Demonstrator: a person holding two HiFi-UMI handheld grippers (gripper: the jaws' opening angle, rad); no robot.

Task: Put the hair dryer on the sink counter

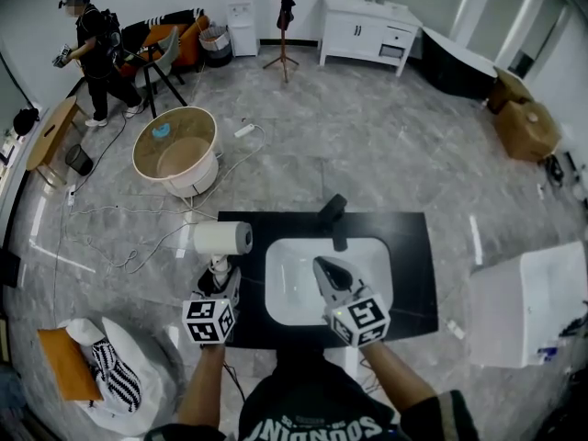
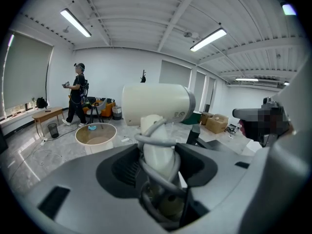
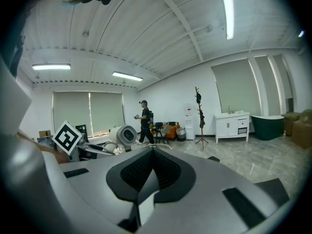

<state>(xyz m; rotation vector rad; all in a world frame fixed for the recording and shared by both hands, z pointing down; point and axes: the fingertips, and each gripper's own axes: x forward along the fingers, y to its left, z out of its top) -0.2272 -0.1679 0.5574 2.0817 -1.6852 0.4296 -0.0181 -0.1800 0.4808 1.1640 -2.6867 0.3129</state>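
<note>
Two tools show: the left tool clamps the cord-wrapped handle of the hair dryer, held upright over the left edge of the black worktop; the right tool, jaws together and empty, hangs above the white basin.

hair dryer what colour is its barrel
Cream white hair dryer, clearest in the left gripper view.

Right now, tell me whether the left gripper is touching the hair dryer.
Touching: in the left gripper view, the left gripper grips the hair dryer by its handle.
</note>
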